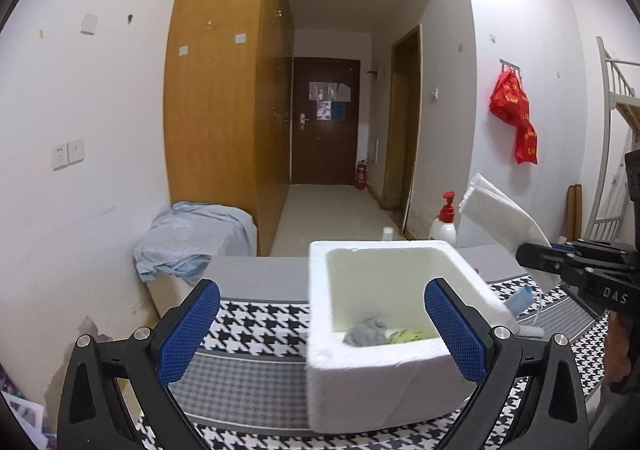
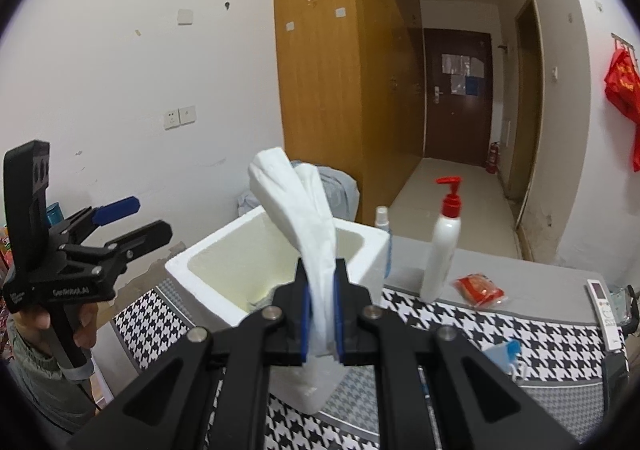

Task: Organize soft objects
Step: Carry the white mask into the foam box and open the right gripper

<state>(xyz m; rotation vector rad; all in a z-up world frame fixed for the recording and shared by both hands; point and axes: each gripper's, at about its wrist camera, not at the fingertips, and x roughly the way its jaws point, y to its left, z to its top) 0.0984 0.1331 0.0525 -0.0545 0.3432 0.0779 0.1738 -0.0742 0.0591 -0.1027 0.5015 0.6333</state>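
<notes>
Cloth (image 1: 500, 217), white and folded, hung from the right gripper (image 1: 532, 260) above the foam box (image 1: 384, 366) on the bench (image 1: 248, 374) in the left wrist view. The left gripper (image 1: 322, 334) stood wide open and empty, facing a grey rag (image 1: 366, 332) inside the box.

In the right wrist view, the right gripper (image 2: 320, 320) was clamped on the cloth (image 2: 298, 209). Best practice: centre it over the opening, lower, then release.

matt white foam box (image 1: 384, 366), soft white cloth (image 2: 308, 209), glossy plastic pump bottle (image 2: 442, 254), woven houndstooth tablecloth (image 1: 256, 314).
</notes>
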